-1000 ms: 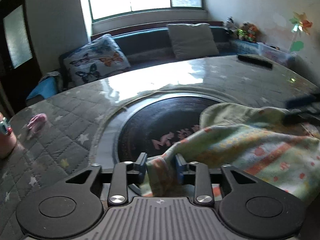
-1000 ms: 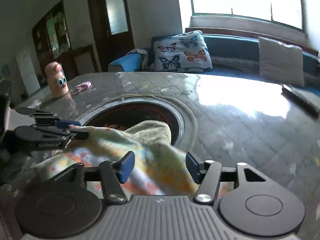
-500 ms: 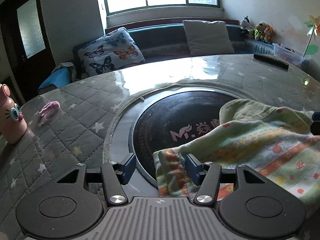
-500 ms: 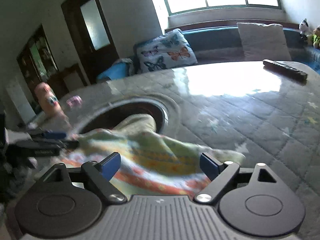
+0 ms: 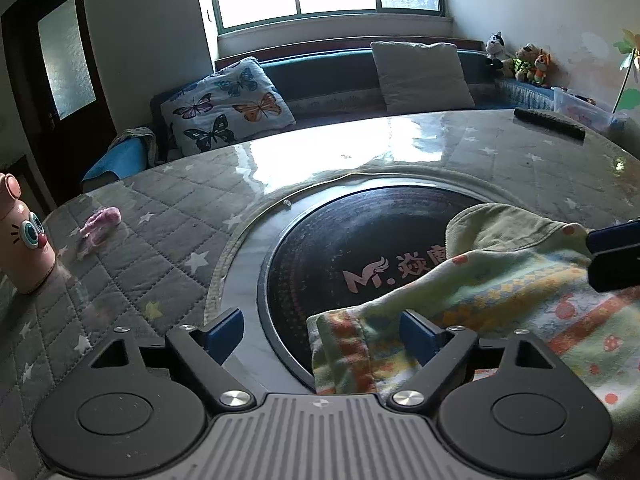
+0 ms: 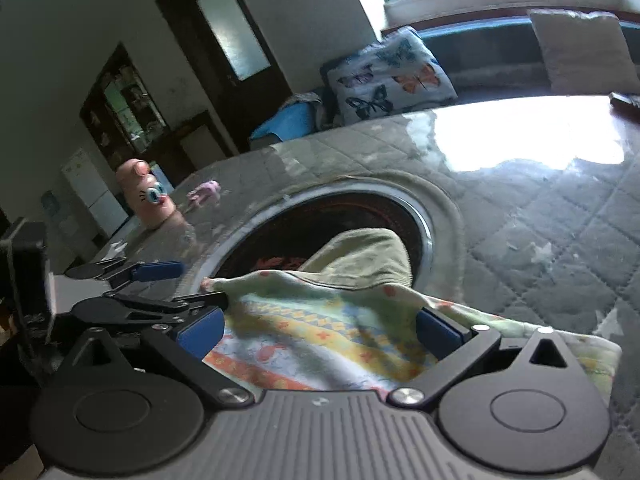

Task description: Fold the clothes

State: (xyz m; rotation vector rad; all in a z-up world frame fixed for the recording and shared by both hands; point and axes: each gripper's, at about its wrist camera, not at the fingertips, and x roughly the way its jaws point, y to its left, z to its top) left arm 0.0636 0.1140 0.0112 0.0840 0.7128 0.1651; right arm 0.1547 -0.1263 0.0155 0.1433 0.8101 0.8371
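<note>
A garment [image 5: 500, 300] with a colourful pattern and a pale green lining lies folded on the table, partly over the dark round inset [image 5: 340, 240]. My left gripper [image 5: 320, 334] is at its left corner. The jaws are opening: the corner lies between them, the left pad stands clear of it and the cloth laps against the right one. My right gripper [image 6: 320, 332] hovers over the garment's [image 6: 320, 332] near edge. Its jaws are also opening wide, with cloth lying loose between them. Each gripper shows in the other's view, the right [image 5: 612, 256] and the left [image 6: 188, 286].
A grey quilted cover [image 5: 140, 260] with stars lies on the round table. A pink cartoon-faced figure [image 5: 22, 240] and a small pink thing [image 5: 100, 220] sit at the left, and a black remote [image 5: 548, 123] at the far right. A sofa with cushions [image 5: 228, 104] stands behind.
Both grippers' jaws have spread and let go of the garment, which has settled flatter on the table. The right gripper has rolled and sunk a little.
</note>
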